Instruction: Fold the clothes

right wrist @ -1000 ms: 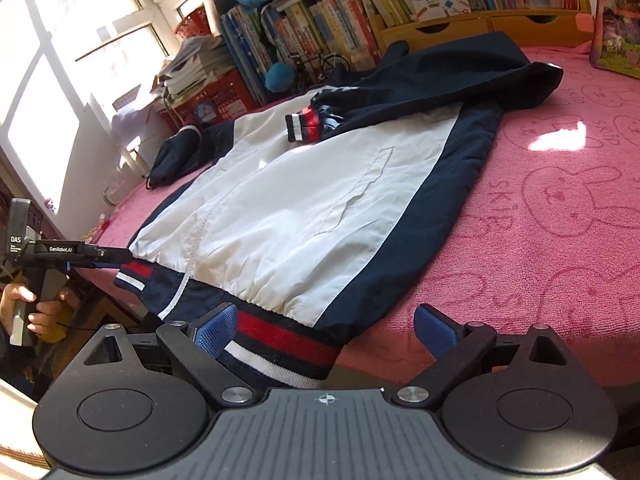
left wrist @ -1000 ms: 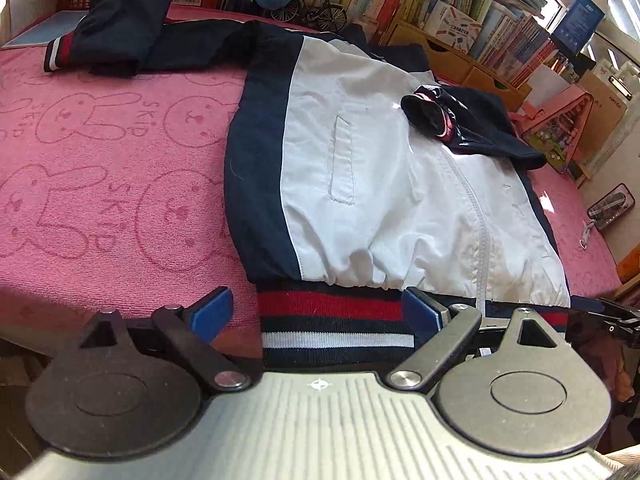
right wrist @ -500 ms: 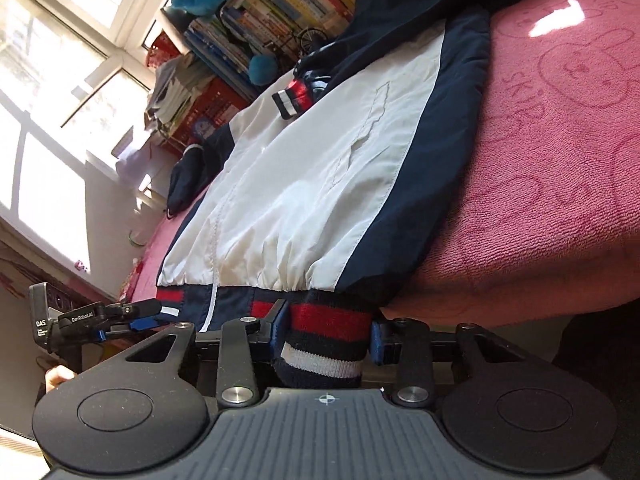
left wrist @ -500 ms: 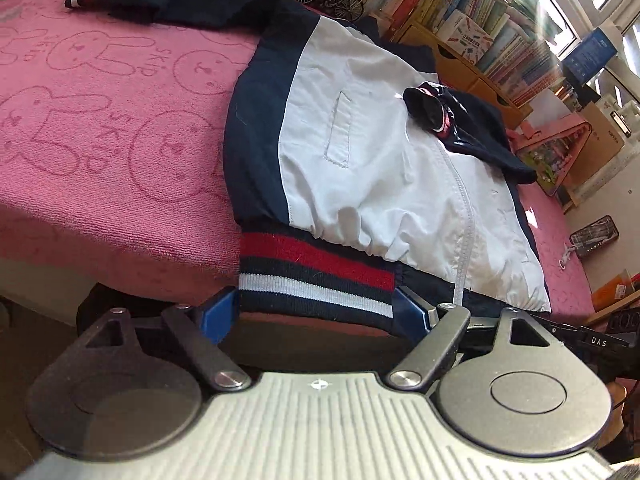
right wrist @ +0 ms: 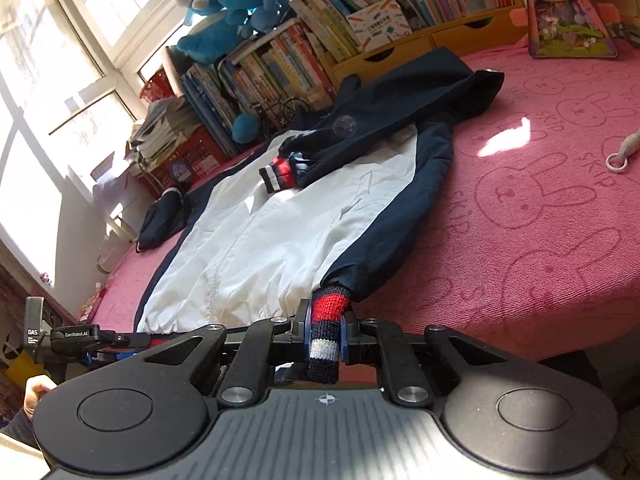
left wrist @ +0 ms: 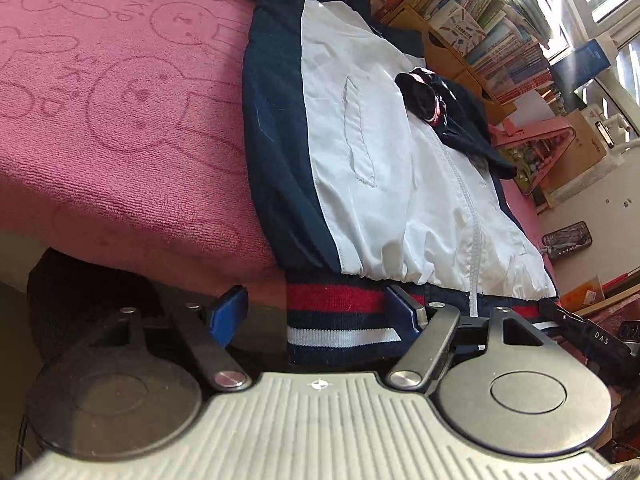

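Note:
A white and navy jacket (left wrist: 380, 152) (right wrist: 280, 240) lies flat on the pink towel (left wrist: 120, 140), one sleeve cuff (right wrist: 278, 172) folded onto its chest. Its red, white and navy striped hem (left wrist: 340, 312) hangs over the table's front edge. My left gripper (left wrist: 316, 312) has the hem's left corner between its jaws, which are closing. Its right pad (left wrist: 402, 312) is at the knit and its left pad (left wrist: 230, 312) stands clear of it. My right gripper (right wrist: 325, 334) is shut on the bunched right corner of the hem (right wrist: 326, 320).
Bookshelves (right wrist: 360, 32) with blue plush toys (right wrist: 228, 12) line the far side. A red crate (right wrist: 188, 156) stands at the back left. A white cord with a ring (right wrist: 618, 160) lies on the towel at the right. A hand (right wrist: 34, 388) holds the left gripper's handle.
My right gripper has shut on the hem's right corner and bunched it between the pads. My left gripper has sunk to the table edge and its jaws have narrowed around the left corner.

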The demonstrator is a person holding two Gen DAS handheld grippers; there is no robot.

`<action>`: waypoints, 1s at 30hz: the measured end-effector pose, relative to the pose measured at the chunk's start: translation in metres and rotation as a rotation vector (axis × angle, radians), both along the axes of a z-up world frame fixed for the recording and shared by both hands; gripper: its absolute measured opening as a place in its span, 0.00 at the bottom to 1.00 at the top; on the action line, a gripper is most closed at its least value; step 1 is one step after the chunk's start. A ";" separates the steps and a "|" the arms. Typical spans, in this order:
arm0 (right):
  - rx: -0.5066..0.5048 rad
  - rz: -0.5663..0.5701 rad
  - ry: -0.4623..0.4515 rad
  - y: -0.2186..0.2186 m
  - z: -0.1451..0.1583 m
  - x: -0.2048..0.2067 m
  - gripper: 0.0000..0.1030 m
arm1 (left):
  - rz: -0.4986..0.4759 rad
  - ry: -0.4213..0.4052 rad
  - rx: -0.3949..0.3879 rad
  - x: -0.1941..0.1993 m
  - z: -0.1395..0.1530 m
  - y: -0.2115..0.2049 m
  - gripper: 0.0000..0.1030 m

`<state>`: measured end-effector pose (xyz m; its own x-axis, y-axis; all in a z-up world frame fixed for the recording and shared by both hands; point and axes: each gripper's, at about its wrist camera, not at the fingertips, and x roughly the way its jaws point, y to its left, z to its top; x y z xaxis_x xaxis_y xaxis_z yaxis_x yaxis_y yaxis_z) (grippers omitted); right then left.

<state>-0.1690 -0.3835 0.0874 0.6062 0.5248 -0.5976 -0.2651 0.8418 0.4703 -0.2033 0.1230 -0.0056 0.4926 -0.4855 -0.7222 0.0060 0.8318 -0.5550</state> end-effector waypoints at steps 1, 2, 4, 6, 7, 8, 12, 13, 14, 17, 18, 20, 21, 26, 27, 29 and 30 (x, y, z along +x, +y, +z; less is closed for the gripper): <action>-0.029 -0.001 0.018 -0.001 -0.002 0.000 0.14 | -0.016 -0.008 0.024 -0.002 0.002 0.000 0.72; -0.060 0.005 0.039 -0.001 -0.003 0.000 0.15 | -0.027 -0.023 0.054 -0.004 0.007 0.001 0.72; -0.123 0.016 0.080 -0.001 -0.006 0.001 0.22 | -0.040 -0.067 0.108 -0.010 0.020 0.006 0.74; -0.173 0.025 0.071 -0.002 0.002 0.000 0.32 | -0.034 -0.114 0.146 -0.014 0.036 0.016 0.81; -0.191 0.022 0.047 -0.002 0.010 0.000 0.37 | -0.019 -0.136 0.165 -0.014 0.044 0.022 0.86; -0.204 0.015 0.015 -0.003 0.019 0.000 0.50 | -0.002 -0.156 0.186 -0.013 0.051 0.028 0.88; -0.287 0.016 -0.192 0.007 0.065 0.016 0.72 | 0.107 -0.235 0.287 0.016 0.069 0.058 0.92; -0.327 0.037 -0.244 0.018 0.071 0.023 0.74 | 0.150 -0.249 0.311 0.029 0.070 0.067 0.94; -0.362 0.062 -0.290 0.032 0.074 0.032 0.78 | 0.195 -0.258 0.330 0.045 0.069 0.079 0.95; -0.390 0.149 -0.364 0.080 0.068 0.064 0.81 | 0.319 -0.264 0.315 0.089 0.060 0.117 0.95; -0.382 0.191 -0.370 0.098 0.062 0.077 0.81 | 0.366 -0.265 0.293 0.102 0.058 0.128 0.95; -0.361 0.264 -0.354 0.136 0.048 0.104 0.81 | 0.501 -0.273 0.252 0.128 0.050 0.152 0.95; -0.349 0.297 -0.339 0.157 0.040 0.117 0.81 | 0.564 -0.272 0.246 0.140 0.045 0.162 0.95; -0.327 0.381 -0.275 0.220 0.011 0.160 0.81 | 0.740 -0.233 0.252 0.193 0.018 0.197 0.93; -0.325 0.389 -0.269 0.227 0.007 0.165 0.81 | 0.751 -0.245 0.235 0.199 0.014 0.202 0.89; -0.322 0.398 -0.264 0.239 0.000 0.175 0.81 | 0.772 -0.305 0.186 0.203 0.011 0.210 0.60; -0.322 0.398 -0.263 0.243 -0.003 0.177 0.81 | 0.779 -0.326 0.134 0.205 0.008 0.216 0.35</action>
